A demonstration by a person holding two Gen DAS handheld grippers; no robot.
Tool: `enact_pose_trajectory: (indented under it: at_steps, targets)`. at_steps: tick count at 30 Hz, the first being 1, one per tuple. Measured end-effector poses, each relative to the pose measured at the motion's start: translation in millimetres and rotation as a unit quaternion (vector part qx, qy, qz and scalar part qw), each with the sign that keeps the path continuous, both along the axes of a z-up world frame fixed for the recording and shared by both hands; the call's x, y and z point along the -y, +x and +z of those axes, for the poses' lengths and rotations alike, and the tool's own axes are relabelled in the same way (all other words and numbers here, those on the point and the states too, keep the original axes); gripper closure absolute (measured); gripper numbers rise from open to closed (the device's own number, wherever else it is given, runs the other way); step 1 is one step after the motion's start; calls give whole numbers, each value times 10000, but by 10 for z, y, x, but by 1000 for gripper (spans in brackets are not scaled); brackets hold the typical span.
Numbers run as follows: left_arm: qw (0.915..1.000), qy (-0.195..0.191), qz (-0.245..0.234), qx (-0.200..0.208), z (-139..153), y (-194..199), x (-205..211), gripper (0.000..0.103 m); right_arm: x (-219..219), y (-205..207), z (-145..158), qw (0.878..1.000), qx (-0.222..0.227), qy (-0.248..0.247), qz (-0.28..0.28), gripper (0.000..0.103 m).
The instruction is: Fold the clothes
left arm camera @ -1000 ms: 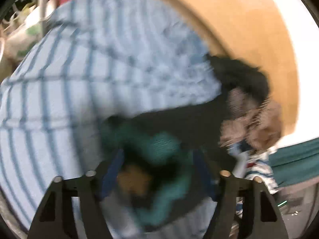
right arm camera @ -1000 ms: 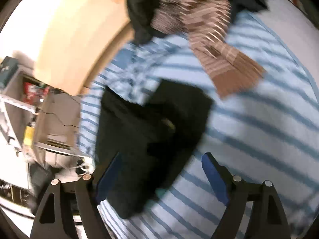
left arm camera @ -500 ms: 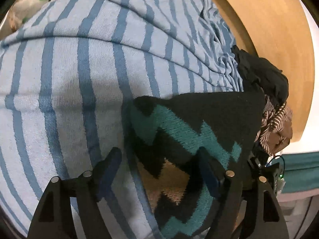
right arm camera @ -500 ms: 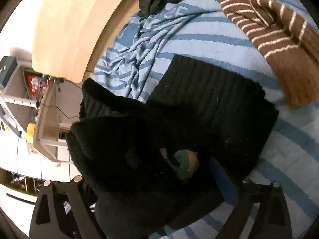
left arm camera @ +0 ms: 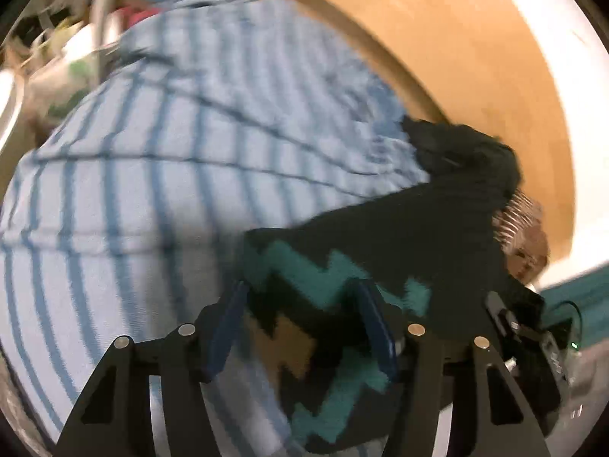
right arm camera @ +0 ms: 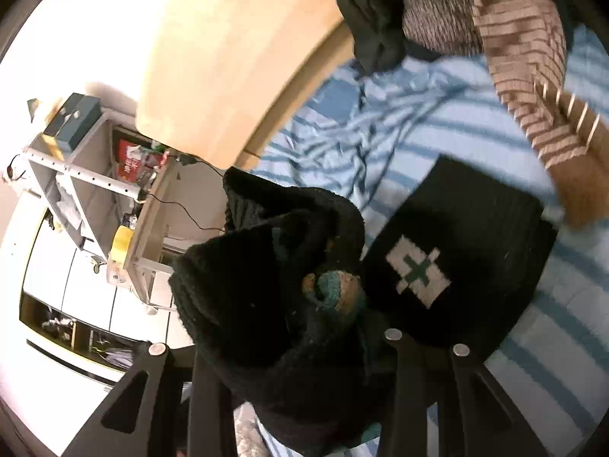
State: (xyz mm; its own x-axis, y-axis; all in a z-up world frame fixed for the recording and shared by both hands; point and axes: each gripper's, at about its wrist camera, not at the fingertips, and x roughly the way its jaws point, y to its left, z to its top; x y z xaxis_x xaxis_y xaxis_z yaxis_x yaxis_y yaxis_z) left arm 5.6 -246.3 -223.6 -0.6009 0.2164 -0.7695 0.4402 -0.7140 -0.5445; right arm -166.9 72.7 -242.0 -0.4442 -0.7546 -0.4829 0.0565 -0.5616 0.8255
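Note:
A black knit sweater with a teal and tan zigzag pattern (left arm camera: 342, 304) lies on a blue-striped bed cover (left arm camera: 152, 190). My left gripper (left arm camera: 300, 327) has its blue pads apart around the sweater's patterned edge. In the right wrist view the black sweater (right arm camera: 289, 304) is bunched and lifted between my right gripper's fingers (right arm camera: 297, 365), whose tips are hidden in the cloth. A flat part with a white and green cross patch (right arm camera: 418, 270) rests on the cover (right arm camera: 552, 323).
A pile of black (right arm camera: 373, 19) and brown striped clothes (right arm camera: 525, 76) lies further up the bed. A wooden headboard (left arm camera: 475, 76) runs behind. A white shelf unit (right arm camera: 83, 175) with boxes stands beside the bed.
The left gripper has pulled back and up from the cover with the sweater edge between its pads. The right gripper has lifted its bunch of sweater, showing the cross patch.

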Motion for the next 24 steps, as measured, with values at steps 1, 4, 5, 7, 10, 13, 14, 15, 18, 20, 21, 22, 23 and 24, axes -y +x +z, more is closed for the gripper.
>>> enact_pose_trajectory:
  at_steps: [1,4,5,7,10,13,14,15,18,20,21,22,23,24]
  targets:
    - [9998,-37,-174,-85,64,-48,-81,44,-36,-7,30,10000,-32,-6,-59,63]
    - [9980,-153,-544,-279,189,-177,-286,55,-266,-64,-62,9988,94,-129,-463,63]
    - [9975,-261,-607,-259,196,-227,-350,59,-342,-102,-123,9979,177,-122,-606,63]
    - [9962,-425,-764,-40,105,-345,-447,73,-451,-183,-293,9958,453,13,-799,63]
    - [9941,-389,-930,396,-166,-475,-533,83,-518,-294,-559,9921,846,296,-879,63]
    - [9935,-381,-927,539,-321,-487,-542,83,-456,-392,-673,9909,962,572,-751,57]
    - [9937,-393,-906,526,-309,-458,-536,83,-446,-419,-672,9906,973,629,-727,52]
    - [9938,-386,-886,556,-300,-446,-526,83,-442,-440,-651,9894,1012,736,-732,48]
    - [9947,-158,-829,590,-259,-481,-485,83,-506,-424,-496,9836,1077,1086,-960,28]
    - [9958,109,-759,502,-176,-482,-419,84,-616,-337,-327,9796,1009,1213,-1246,28]
    - [9966,248,-684,377,-102,-455,-359,84,-700,-242,-204,9786,862,1182,-1448,28]
    - [9970,287,-658,277,-33,-452,-332,84,-759,-150,-84,9774,695,1189,-1603,28]
    - [9968,282,-727,181,32,-495,-347,84,-788,-62,33,9763,502,1245,-1698,29]
    - [9964,278,-795,84,98,-538,-362,84,-796,2,138,9760,324,1296,-1722,32]
